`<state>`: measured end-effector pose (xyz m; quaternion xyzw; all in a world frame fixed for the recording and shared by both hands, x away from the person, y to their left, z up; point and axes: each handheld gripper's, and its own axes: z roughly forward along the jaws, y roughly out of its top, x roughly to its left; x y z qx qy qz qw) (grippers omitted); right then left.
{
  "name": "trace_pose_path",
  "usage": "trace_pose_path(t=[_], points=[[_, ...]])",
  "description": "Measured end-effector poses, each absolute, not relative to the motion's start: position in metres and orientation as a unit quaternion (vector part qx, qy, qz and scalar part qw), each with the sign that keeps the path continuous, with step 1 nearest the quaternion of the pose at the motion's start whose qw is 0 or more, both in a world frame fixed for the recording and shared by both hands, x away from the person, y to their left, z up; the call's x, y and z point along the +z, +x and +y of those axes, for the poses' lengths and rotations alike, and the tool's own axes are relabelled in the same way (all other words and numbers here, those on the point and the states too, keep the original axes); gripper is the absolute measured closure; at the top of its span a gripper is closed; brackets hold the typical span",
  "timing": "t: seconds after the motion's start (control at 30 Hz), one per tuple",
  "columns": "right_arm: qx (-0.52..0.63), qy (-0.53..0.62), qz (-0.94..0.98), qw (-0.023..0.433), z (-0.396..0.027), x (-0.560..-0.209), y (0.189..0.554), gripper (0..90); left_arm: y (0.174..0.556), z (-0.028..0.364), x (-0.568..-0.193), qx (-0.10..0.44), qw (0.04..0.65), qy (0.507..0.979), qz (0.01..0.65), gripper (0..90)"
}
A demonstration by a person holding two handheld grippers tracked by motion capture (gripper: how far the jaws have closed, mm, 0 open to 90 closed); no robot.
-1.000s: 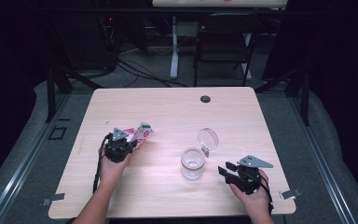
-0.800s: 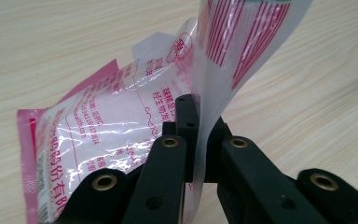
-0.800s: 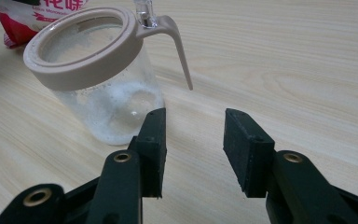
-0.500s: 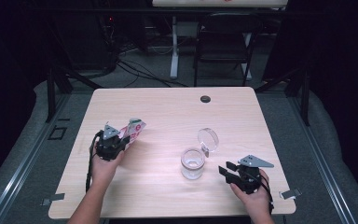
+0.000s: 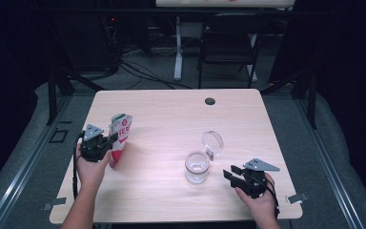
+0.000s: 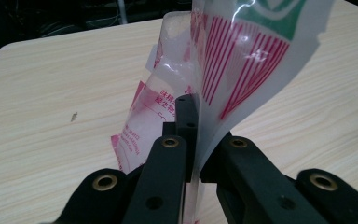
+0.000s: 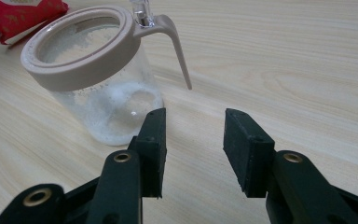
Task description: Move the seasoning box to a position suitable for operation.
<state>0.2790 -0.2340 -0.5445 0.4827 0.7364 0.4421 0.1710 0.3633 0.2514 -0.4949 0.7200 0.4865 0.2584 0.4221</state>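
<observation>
1. The pouch [image 5: 118, 138] is standing nearly upright at the tip of the left gripper [image 5: 106, 142], whose jaws are pressing together on its thin film [image 6: 223, 70].
2. A second ago it was lying lower and flatter beside that gripper; now the hand is lifting it off the table [image 5: 171, 114], so I judge pouring into the jar [image 5: 196, 167] is coming next.
3. The jar, lid [image 5: 212, 142] flipped open, is just ahead of the right gripper [image 5: 233, 174], whose jaws are staying apart and empty, as before.
</observation>
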Motion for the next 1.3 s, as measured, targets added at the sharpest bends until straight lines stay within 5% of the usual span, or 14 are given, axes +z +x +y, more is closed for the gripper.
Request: trace_pose_path(t=[0.67,1.3], points=[[0.441,0.482,0.737,0.173,-0.235,-0.543,0.279,59.5,0.348,0.264,-0.473,0.276,0.454,0.694,0.486,90.0],[0.442,0.482,0.736,0.175,-0.235,-0.543,0.279,59.5,0.334,0.193,-0.458,0.227,0.500,0.739,0.390,90.0]])
